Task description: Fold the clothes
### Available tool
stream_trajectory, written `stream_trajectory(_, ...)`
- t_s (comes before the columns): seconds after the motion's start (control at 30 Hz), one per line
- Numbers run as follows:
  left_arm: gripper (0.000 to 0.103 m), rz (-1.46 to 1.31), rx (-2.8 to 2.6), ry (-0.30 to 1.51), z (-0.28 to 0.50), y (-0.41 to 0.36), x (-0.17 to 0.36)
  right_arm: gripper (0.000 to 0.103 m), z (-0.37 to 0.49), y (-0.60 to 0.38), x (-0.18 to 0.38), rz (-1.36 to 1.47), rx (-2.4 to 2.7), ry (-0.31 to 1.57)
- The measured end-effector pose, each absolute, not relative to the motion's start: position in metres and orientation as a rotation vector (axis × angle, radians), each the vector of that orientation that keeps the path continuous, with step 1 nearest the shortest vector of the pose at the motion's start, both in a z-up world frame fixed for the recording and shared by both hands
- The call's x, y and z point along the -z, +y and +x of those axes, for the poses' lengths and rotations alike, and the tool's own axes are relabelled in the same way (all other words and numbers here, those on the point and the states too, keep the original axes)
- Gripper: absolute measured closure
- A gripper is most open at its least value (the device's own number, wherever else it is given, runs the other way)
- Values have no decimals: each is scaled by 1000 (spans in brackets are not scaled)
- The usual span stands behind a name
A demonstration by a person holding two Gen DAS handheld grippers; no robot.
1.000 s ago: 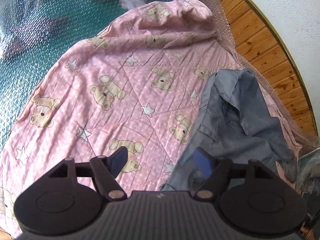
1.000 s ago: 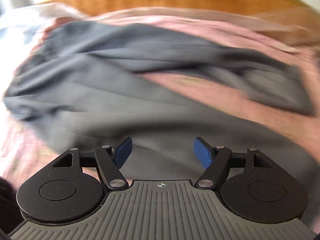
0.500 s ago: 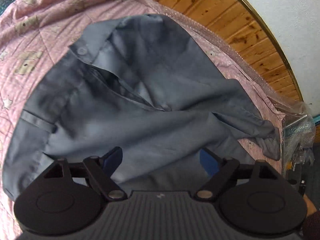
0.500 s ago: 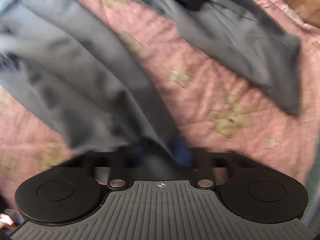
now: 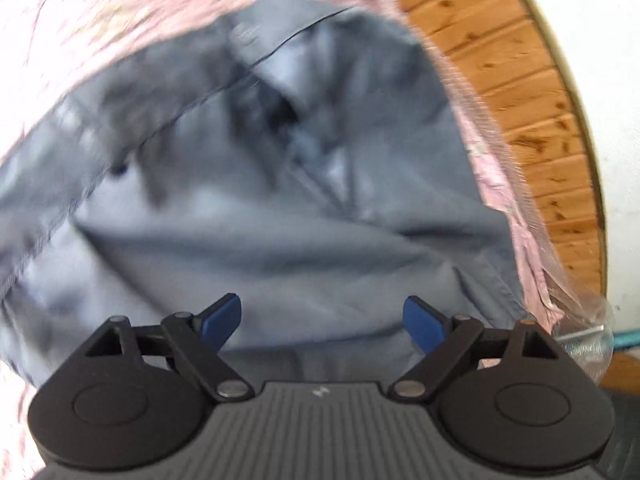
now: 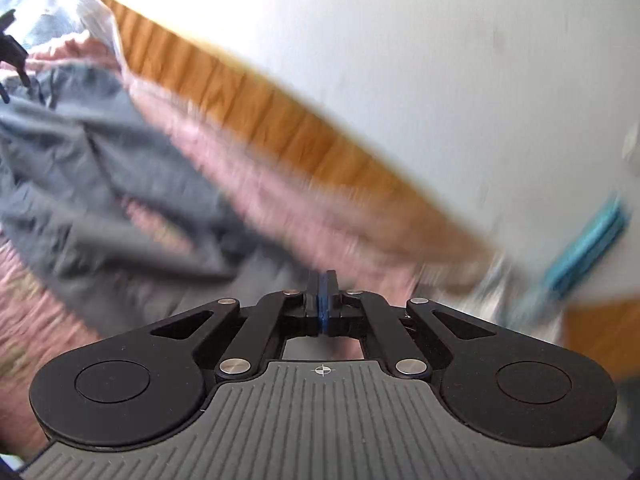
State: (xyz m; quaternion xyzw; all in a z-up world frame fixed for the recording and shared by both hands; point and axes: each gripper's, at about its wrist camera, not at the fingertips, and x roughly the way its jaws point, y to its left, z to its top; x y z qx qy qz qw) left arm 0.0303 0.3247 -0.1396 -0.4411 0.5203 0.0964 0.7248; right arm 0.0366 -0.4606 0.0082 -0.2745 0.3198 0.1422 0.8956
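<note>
Nearest in the left wrist view, the left gripper [image 5: 322,318], black linkage arms tipped with blue pads [image 5: 222,316] above a ribbed grey body, has its jaws spread wide and opening further, with nothing pinched between them. Just beyond and beneath the tips lies the crumpled grey-blue cotton shirt [image 5: 280,220], its smooth woven cloth heaped in soft folds, with a stitched seam running diagonally and a collar-like flap near the top; motion blur smears the finer detail. Around the shirt spreads the pink quilted bedspread [image 5: 100,20], and along its right edge a clear, crinkly plastic sheet [image 5: 588,312] catches light. Farther right stands the knotty orange wooden board panelling [image 5: 520,92], curved by the lens, with the plain white wall [image 5: 612,120] behind.

In the right wrist view, the right gripper [image 6: 326,298] has its blue pads pressed flat together. Whether a thin edge of cloth is trapped between them cannot be told, since grey fabric sits blurred right around the tips. Beyond, to the left, the shirt [image 6: 100,184] drapes in long wrinkled ridges over the bedspread [image 6: 256,184], then comes the wooden panelling [image 6: 248,104] and the wall [image 6: 400,60].
</note>
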Motion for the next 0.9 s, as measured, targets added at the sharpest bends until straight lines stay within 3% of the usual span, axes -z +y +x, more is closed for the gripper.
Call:
stream_trajectory(0.03, 13, -995, -234, 1162, 29, 325, 146, 101, 37, -468, 24, -508, -272, 751)
stream_trajectory(0.13, 13, -1026, -270, 1167, 28, 329, 151, 79, 28, -456, 75, -358, -265, 853)
stream_trajectory(0.2, 12, -1044, -300, 1163, 28, 337, 151, 32, 24, -432, 85, -272, -304, 833)
stream_trajectory(0.27, 12, -1059, -333, 1151, 27, 350, 148, 17, 27, -405, 88, -269, -354, 824)
stream_trajectory(0.47, 11, -1004, -453, 1075, -2, 418, 121, 8, 51, -348, 91, -427, -486, 779)
stream_trajectory(0.53, 5, -893, -477, 1067, -6, 434, 107, 6, 61, -335, 91, -512, -516, 754)
stream_trajectory(0.57, 0, -827, -485, 1077, -4, 439, 104, 5, 66, -329, 92, -556, -532, 741)
stream_trajectory(0.73, 0, -739, -335, 1225, 35, 449, 135, 4, 103, -289, 110, -784, -725, 735)
stream_trajectory(0.77, 4, -746, -265, 1251, 43, 446, 141, 4, 112, -279, 117, -834, -764, 751)
stream_trajectory(0.83, 29, -700, -149, 1283, 57, 433, 146, 4, 132, -261, 133, -946, -847, 794)
stream_trajectory(0.87, 63, -630, -117, 1290, 63, 424, 144, 4, 143, -254, 141, -996, -887, 828)
stream_trajectory(0.9, 82, -566, -105, 1295, 67, 416, 140, 5, 155, -251, 147, -1025, -906, 867)
